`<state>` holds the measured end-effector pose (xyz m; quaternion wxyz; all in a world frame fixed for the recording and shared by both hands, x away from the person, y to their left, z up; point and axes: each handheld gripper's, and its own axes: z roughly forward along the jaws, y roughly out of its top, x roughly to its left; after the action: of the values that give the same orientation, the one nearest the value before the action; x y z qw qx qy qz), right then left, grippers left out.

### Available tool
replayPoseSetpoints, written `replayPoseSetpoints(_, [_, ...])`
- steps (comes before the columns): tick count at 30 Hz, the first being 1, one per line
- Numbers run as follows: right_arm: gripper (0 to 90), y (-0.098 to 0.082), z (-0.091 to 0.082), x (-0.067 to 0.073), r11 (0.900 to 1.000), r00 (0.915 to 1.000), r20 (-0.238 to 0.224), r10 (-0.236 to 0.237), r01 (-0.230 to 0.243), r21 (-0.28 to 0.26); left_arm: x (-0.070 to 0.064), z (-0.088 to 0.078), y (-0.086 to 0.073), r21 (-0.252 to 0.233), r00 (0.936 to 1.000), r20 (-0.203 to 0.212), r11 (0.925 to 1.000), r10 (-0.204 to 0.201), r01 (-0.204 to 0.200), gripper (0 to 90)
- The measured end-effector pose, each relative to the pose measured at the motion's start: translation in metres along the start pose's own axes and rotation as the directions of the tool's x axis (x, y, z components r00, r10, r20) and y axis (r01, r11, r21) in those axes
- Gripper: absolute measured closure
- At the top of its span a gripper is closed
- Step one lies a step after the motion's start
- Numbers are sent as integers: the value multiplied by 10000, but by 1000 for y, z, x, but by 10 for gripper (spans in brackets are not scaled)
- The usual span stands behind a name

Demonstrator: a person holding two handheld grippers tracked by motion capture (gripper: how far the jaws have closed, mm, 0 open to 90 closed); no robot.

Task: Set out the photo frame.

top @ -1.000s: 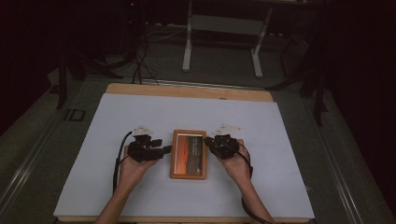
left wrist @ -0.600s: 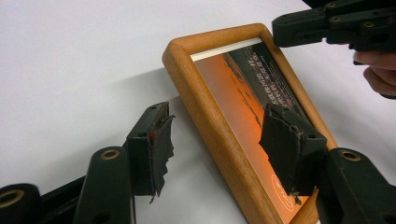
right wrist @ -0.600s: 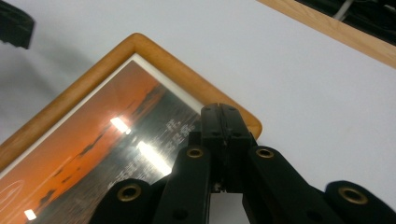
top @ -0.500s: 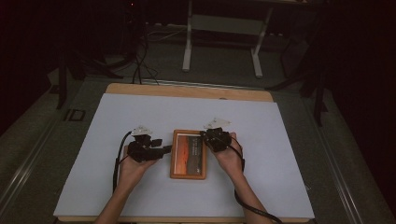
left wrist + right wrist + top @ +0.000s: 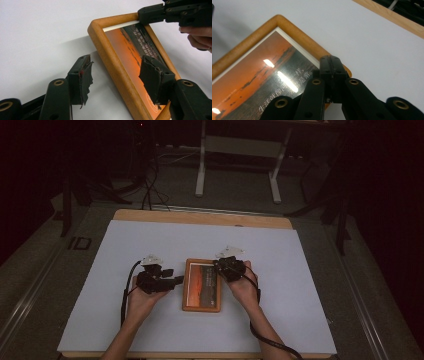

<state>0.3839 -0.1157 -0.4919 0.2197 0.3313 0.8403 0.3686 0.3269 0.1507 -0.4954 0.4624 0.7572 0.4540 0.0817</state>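
Observation:
A wooden picture frame [image 5: 202, 285] holding an orange sunset print lies flat on the white sheet. My left gripper [image 5: 176, 281] is at its left side, open. In the left gripper view its jaws [image 5: 116, 65] straddle the frame's long rail [image 5: 112, 62], one pad over the sheet and one over the glass, neither pressing. My right gripper [image 5: 219, 265] is shut with nothing between the jaws. Its tips [image 5: 332, 60] sit over the frame's [image 5: 262, 72] far right corner. It also appears as the right gripper [image 5: 150, 13] at the top of the left gripper view.
The white sheet [image 5: 150, 245] covers a wooden table whose far edge [image 5: 200, 217] shows as a tan strip. Behind the table, cables [image 5: 147, 190] and a metal stand's legs [image 5: 237, 180] are on the dark floor. Bare sheet lies on both sides of the frame.
My right gripper has moved left and away from the person, from beside the frame's right edge onto its far right corner. The left gripper and the frame have stayed put.

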Motion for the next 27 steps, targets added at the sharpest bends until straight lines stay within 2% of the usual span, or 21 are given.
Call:
replayPoseSetpoints(6, [899, -6, 2, -7, 9995, 9996, 132, 267, -269, 145, 1, -2, 0, -81, 10000, -30, 9999, -80, 79, 429])
replayPoseSetpoints(12, [899, -18, 9, -20, 9945, 9958, 86, 907, -910, 521, 1, -2, 1, -81, 9999, -12, 9999, -143, 143, 429])
replayPoseSetpoints(15, [899, -23, 13, -18, 9947, 9975, 370, 597, -625, 819, -1, -1, 1, -60, 9999, 43, 9999, -111, 112, 429])
replayPoseSetpoints(21, [899, -23, 12, -19, 9947, 9977, 273, 615, -635, 812, -6, -1, 1, -58, 9998, 200, 10000, -22, 23, 429])
replayPoseSetpoints(27, [899, -23, 13, -21, 9942, 9971, 171, 742, -753, 772, -10, -3, 3, -103, 9982, 455, 9991, -395, 400, 406])
